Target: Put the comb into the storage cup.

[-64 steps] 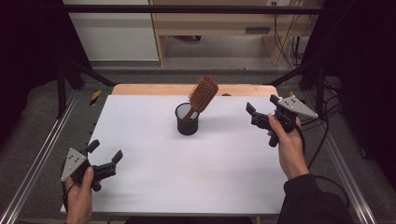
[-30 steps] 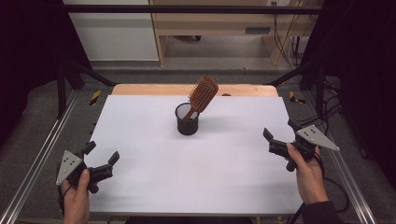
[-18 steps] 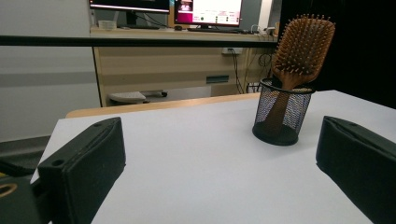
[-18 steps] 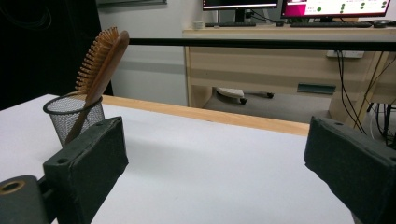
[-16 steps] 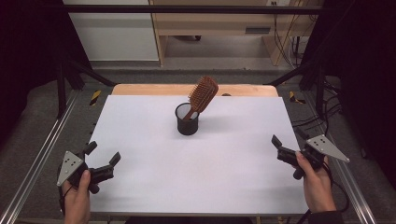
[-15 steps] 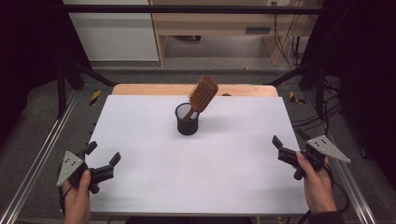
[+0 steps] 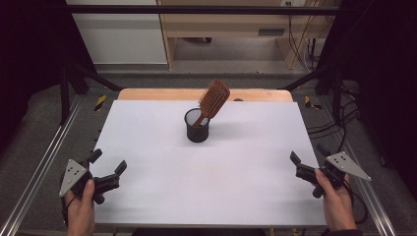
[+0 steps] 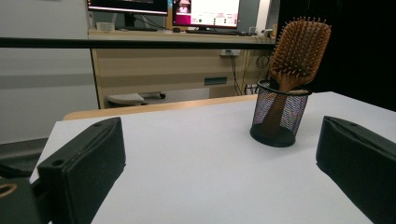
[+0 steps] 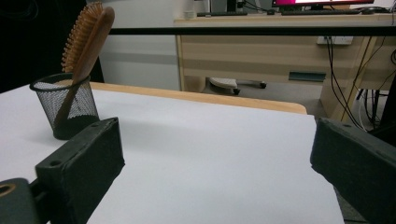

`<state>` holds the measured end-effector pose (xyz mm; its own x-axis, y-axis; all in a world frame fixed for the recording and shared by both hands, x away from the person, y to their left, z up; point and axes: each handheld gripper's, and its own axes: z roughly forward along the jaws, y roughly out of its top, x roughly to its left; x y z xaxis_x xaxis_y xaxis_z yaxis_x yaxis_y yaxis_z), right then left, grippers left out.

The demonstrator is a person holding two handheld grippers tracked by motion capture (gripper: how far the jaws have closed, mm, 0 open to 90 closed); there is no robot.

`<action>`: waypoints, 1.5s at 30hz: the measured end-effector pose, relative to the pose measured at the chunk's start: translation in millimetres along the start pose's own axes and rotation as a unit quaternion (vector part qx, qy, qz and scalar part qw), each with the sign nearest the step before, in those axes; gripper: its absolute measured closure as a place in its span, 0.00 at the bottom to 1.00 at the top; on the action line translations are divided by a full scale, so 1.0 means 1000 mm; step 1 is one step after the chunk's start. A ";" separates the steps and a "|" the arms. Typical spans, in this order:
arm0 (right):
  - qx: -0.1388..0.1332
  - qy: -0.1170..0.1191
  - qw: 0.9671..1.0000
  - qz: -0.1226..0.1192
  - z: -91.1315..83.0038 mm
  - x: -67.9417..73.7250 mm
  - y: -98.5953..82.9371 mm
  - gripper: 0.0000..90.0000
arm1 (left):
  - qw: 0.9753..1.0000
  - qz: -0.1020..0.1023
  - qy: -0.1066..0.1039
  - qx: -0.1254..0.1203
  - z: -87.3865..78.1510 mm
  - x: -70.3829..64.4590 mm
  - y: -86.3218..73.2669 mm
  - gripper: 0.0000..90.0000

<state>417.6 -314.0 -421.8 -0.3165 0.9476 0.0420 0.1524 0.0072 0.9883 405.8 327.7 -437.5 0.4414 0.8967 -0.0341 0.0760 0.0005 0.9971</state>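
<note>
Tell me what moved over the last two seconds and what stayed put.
The right gripper drew back from beside the hairbrush toward the person, to the table's near right edge, jaws open and empty. It took hold of nothing. The left gripper, the hairbrush and the mesh cup stayed put.

One wooden hairbrush (image 7: pixel 213 101) stands handle-down in one black mesh cup (image 7: pixel 197 127), the brush head leaning out over the rim. That makes one brush and one cup on one white desk (image 7: pixel 206 177).

There are two hand-held grippers: the left hand-held gripper (image 7: pixel 108 168) at the near left corner of the desk and the right hand-held gripper (image 7: pixel 310 160) at the near right edge. Each has two black jaws, four in all, and each carries one grey three-cornered plate, two in all. Two hands hold them, one apiece.

Behind the desk, the left gripper view shows two lit monitors (image 8: pixel 205 12).
</note>
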 end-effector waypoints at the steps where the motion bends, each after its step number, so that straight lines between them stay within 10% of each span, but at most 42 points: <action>1: 0.002 0.000 1.000 -0.001 0.000 0.000 -0.001 0.03 | 1.000 0.000 0.000 0.000 0.000 0.000 0.000 0.02; 45: 0.020 0.074 0.997 -0.031 0.014 0.032 -0.042 0.04 | 1.000 -0.004 -0.017 -0.012 0.001 -0.001 -0.001 0.02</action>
<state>414.0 -279.9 -464.4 -0.4599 0.8880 0.0044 0.1635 0.0798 0.9833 406.7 326.5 -438.5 0.4718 0.8806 -0.0435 0.0578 0.0184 0.9982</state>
